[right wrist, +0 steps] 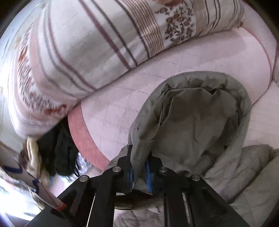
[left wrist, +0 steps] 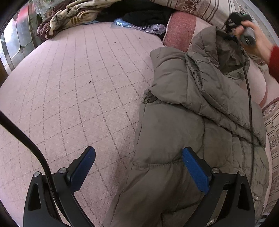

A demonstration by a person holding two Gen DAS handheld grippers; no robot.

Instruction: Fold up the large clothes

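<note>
Right gripper (right wrist: 139,172) clamped on the hood rim, left gripper (left wrist: 139,167) wide open over the hem.

The grey-brown puffer jacket (left wrist: 191,122) fills the right half of the left wrist view, hem at the bottom, hood (right wrist: 200,113) up at the upper right where a hand (left wrist: 254,40) carries the right tool. It looks light, soft and bulky, with a slick shell that will probably spring back, so seams and rims seem the best holds, like the gathered hem seam (left wrist: 165,164) between the left's blue pads (left wrist: 195,171). It lies on a pink quilted bed cover (left wrist: 78,87); a striped floral duvet (right wrist: 87,43) is bunched along the top, dark clothes (left wrist: 139,15) at upper centre.
</note>
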